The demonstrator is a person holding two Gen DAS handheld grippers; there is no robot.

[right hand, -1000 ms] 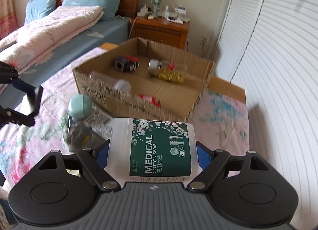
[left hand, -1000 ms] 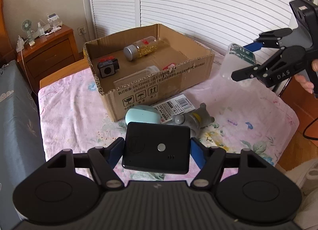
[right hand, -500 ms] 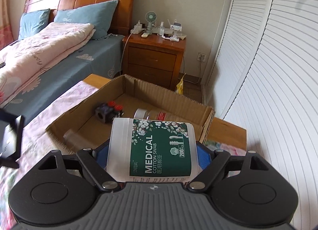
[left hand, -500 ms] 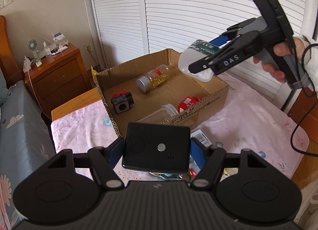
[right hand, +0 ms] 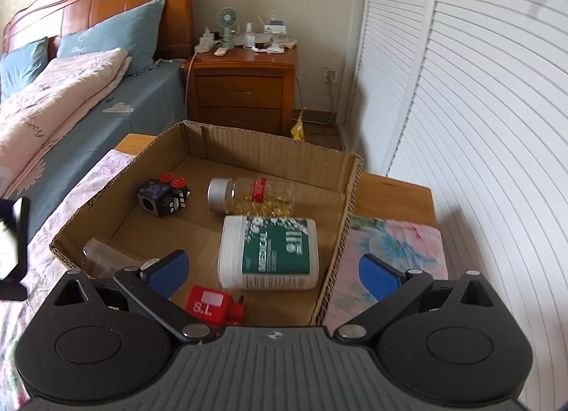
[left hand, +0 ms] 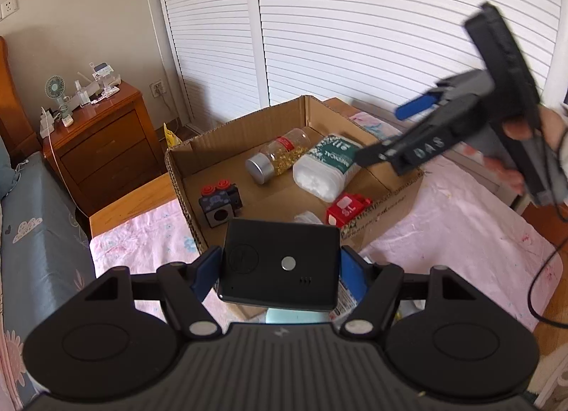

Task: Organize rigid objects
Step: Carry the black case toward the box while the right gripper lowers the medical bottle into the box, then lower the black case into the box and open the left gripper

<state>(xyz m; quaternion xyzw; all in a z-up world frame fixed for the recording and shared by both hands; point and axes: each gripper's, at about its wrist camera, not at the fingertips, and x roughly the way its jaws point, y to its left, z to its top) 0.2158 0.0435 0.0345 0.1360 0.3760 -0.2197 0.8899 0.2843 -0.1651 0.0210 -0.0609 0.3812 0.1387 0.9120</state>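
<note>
A flat black box sits clamped between the blue pads of my left gripper, held above the near wall of the cardboard box. My right gripper hovers over the box's right side, its jaws opening wide with nothing between them. The cotton swab tub lies on its side on the box floor just below it, also seen as the tub in the left wrist view. Inside too are a clear jar with yellow capsules, a black cube with red knobs and a red block.
The box stands on a pink floral cloth over a wooden table. A wooden nightstand with a small fan and a bed lie beyond. White slatted doors run along the right. A cable hangs from the right gripper.
The right gripper let go of the cotton swab tub, which now lies in the box, and its jaws spread wide. The left gripper carried the black box closer to the cardboard box.
</note>
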